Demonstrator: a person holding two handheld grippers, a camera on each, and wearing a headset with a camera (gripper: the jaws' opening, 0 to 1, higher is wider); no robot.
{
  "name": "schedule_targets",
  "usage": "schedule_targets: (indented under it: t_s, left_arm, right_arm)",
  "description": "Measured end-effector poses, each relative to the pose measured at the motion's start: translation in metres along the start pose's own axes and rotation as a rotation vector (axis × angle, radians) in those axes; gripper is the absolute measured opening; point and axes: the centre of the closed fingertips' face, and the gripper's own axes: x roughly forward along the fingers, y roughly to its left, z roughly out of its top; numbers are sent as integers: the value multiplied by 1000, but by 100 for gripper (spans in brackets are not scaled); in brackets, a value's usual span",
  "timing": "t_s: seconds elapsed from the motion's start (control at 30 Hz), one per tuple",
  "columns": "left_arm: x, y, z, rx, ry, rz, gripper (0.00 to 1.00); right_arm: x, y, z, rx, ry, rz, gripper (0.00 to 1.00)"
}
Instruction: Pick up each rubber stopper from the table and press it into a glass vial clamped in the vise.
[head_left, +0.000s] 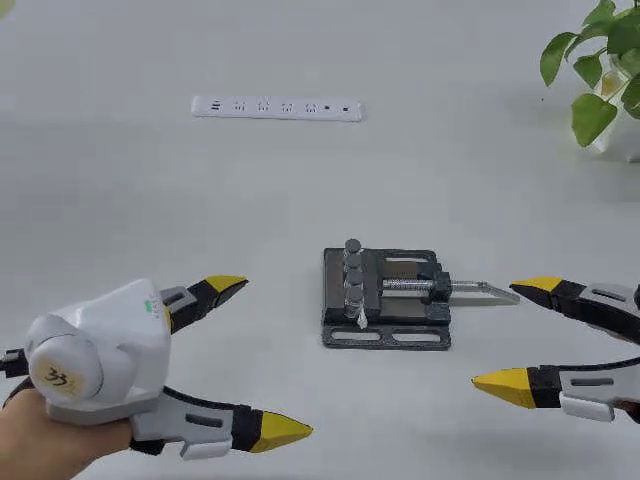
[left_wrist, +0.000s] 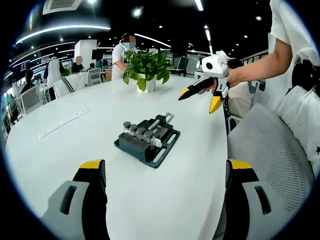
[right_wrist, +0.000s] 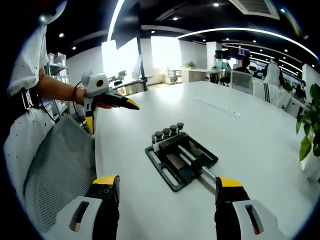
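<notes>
A dark vise (head_left: 385, 300) (left_wrist: 147, 138) (right_wrist: 181, 156) sits mid-table and clamps a row of several glass vials (head_left: 353, 281) (left_wrist: 137, 131) (right_wrist: 169, 132) with dark stoppers on top. My left gripper (head_left: 255, 355) (left_wrist: 162, 167) hovers left of the vise, open, nothing between its yellow-tipped fingers. My right gripper (head_left: 510, 335) (right_wrist: 167, 182) hovers right of the vise near its screw handle (head_left: 480, 289), open and holding nothing. I see no loose stopper on the table.
A white power strip (head_left: 277, 107) (left_wrist: 62, 123) (right_wrist: 219, 107) lies at the far side of the white table (head_left: 200, 200). A potted plant (head_left: 605, 70) (left_wrist: 146, 68) (right_wrist: 311, 130) stands at the far right corner. People sit and stand in the room behind.
</notes>
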Motion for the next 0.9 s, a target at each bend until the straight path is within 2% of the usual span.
schedule_targets:
  t_s: [0.23,0.6,0.9]
  left_arm:
    - [2,-2,-2,2,17,12,99]
    - [2,-4,-4,-8,24,22,99]
    - [2,-4,-7,-18,29,28,99]
  right_arm:
    - [-7,3,-10,19,-24,-12,84]
    - [-10,8,-14,23,-44,-13,91]
    - [-10,0,-17,8,-41,-23,91]
